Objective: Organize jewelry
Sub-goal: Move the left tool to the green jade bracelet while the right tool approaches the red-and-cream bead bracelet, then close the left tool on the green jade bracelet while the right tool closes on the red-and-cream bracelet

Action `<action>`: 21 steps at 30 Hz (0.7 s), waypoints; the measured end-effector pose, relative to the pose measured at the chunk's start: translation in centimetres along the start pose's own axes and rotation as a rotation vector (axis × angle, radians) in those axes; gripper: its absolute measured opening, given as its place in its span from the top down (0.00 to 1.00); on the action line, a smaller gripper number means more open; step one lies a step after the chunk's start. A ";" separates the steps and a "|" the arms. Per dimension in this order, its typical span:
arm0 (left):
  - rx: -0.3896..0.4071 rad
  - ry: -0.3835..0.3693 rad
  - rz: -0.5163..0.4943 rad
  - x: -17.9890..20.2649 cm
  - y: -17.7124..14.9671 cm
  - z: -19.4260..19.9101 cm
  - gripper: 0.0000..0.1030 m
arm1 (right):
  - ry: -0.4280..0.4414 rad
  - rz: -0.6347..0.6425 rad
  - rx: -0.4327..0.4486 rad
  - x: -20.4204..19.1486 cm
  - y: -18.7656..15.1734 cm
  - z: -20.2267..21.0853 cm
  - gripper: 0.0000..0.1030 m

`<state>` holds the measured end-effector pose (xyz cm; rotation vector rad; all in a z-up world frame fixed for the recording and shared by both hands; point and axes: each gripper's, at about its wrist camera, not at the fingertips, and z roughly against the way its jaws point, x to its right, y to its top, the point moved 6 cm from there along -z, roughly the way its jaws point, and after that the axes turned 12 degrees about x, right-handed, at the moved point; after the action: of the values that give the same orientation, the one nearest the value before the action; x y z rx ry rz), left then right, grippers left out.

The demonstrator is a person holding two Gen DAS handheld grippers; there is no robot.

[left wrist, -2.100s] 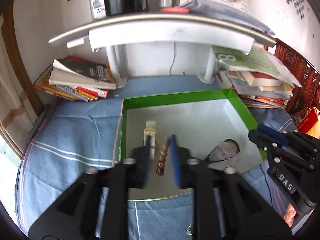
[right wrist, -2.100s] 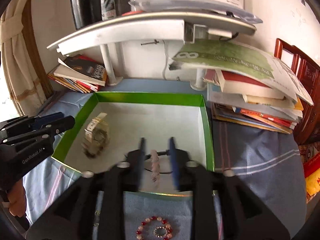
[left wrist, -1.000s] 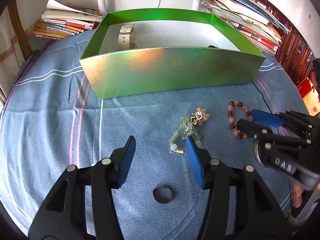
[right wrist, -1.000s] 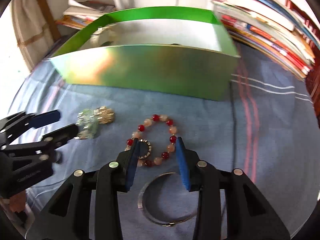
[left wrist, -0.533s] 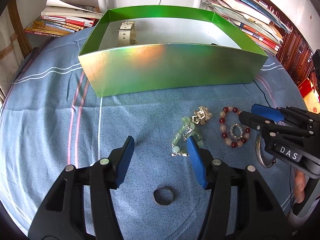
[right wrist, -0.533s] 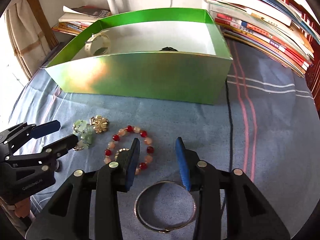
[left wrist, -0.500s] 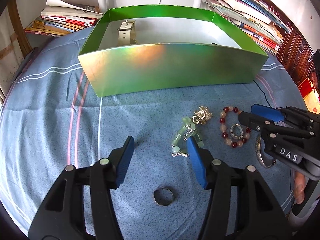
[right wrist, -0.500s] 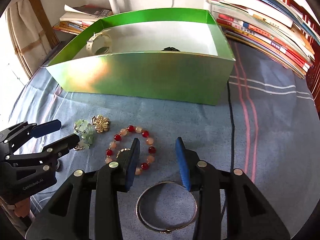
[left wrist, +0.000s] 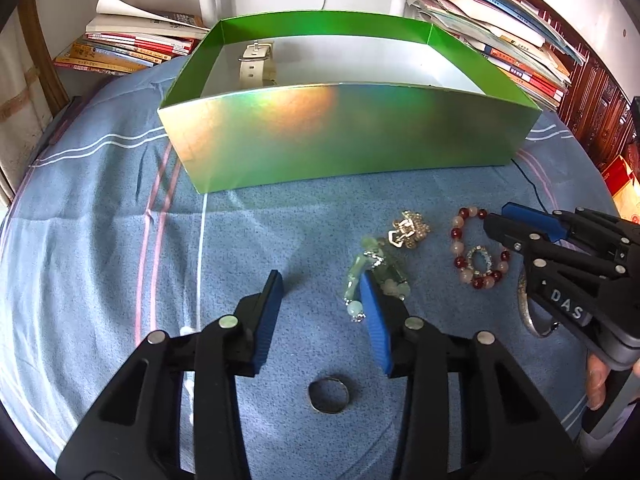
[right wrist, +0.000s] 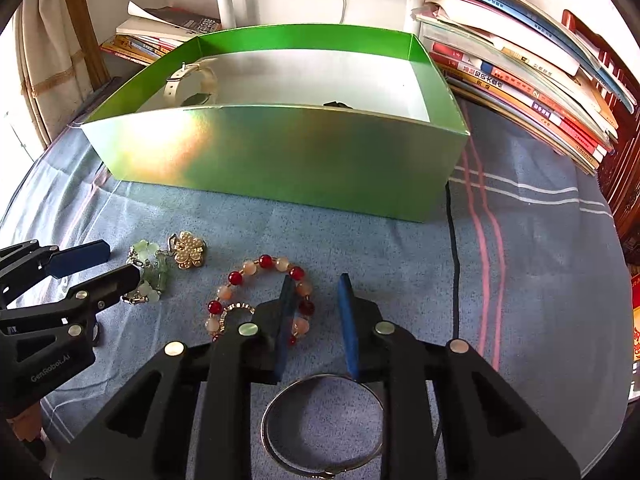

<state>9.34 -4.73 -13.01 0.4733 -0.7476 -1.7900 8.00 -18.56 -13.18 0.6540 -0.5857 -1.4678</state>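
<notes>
**Both grippers low over loose jewelry, nothing grabbed**

Shiny green cardboard box (right wrist: 280,160) sits on the blue striped tablecloth (left wrist: 100,240), already holding a cream-strap wristwatch (right wrist: 192,84) and a small dark item (right wrist: 338,104) too hidden to identify. On the cloth in front of the box: pale green bead bracelet (left wrist: 376,276), gold flower brooch (right wrist: 188,254), red-and-peach bead bracelet (right wrist: 256,296) with a small beaded ring (left wrist: 480,258) inside its loop, thin silver bangle (right wrist: 320,424), plain metal ring (left wrist: 329,394).

Left gripper (left wrist: 322,316) fingers spread wide, empty; its right finger (left wrist: 374,324) sits just beside or touching the green bracelet. Right gripper (right wrist: 316,320) fingers parted, empty; left finger (right wrist: 284,320) overlaps the red bracelet's edge, bangle lies just behind the tips.

Risks, as judgement: pieces crowd each other, so closing on the green bracelet could drag the brooch along. Beads are round and may roll out of a pinch. The right gripper closing here may catch only one bead, so the bracelet could slip off on the way to the box. The thin bangle and ring lie flat and could skid on the cloth.
</notes>
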 end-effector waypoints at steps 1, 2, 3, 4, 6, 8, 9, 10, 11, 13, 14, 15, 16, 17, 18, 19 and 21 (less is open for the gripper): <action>0.000 -0.016 0.009 0.2 0.1 0.1 0.60 | 0.001 -0.001 0.001 0.0 0.0 0.0 0.77; 0.002 -0.029 0.013 0.4 0.2 0.2 0.56 | 0.001 -0.003 0.001 0.0 0.0 0.0 0.77; 0.007 -0.027 0.008 0.7 0.3 0.3 0.55 | 0.001 -0.004 0.002 0.0 0.1 -0.1 0.77; 0.015 -0.017 -0.002 0.9 0.4 0.4 0.55 | 0.001 -0.003 0.004 -0.1 0.0 0.0 0.77; 0.027 -0.023 -0.007 1.4 0.7 0.5 0.55 | 0.001 -0.002 0.007 -0.1 0.0 -0.1 0.77; 0.033 -0.044 0.001 1.8 0.9 0.3 0.54 | 0.001 -0.002 0.007 -0.2 0.0 -0.1 0.77; 0.031 -0.046 0.003 1.9 0.9 0.1 0.55 | 0.000 -0.001 0.007 -0.2 0.0 -0.1 0.77; 0.026 -0.044 0.000 2.0 0.8 -0.1 0.55 | -0.001 -0.001 0.008 -0.2 0.0 -0.1 0.77; 0.020 -0.041 -0.004 2.0 0.6 -0.3 0.64 | -0.002 0.000 0.009 -0.1 0.0 -0.1 0.77; 0.021 -0.069 0.002 2.3 0.5 -0.6 0.74 | -0.003 0.001 0.011 -0.1 0.0 -0.2 0.77; 0.026 -0.067 -0.001 2.3 0.5 -0.6 0.78 | -0.004 0.000 0.012 -0.2 0.0 -0.1 0.77; 0.030 -0.059 -0.006 2.3 0.5 -0.5 0.80 | -0.002 -0.002 0.012 -0.2 0.0 -0.1 0.81; 0.033 -0.046 -0.009 2.2 0.5 -0.5 0.80 | 0.004 -0.005 0.012 -0.2 0.0 -0.1 0.90; 0.035 -0.035 -0.011 2.1 0.5 -0.5 0.81 | 0.004 -0.006 0.012 -0.2 0.0 -0.1 0.91; 0.037 -0.025 -0.011 2.0 0.5 -0.4 0.82 | 0.003 -0.008 0.012 -0.2 0.0 -0.1 0.92; 0.037 -0.014 -0.009 1.9 0.5 -0.4 0.82 | 0.005 -0.010 0.011 -0.2 0.0 -0.1 0.92; 0.037 0.011 -0.008 1.4 0.5 -0.3 0.82 | 0.002 -0.034 0.006 0.2 0.0 0.0 0.92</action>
<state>9.42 -6.27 -12.84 0.5113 -0.7729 -1.7820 8.02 -18.79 -13.24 0.6732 -0.5803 -1.4972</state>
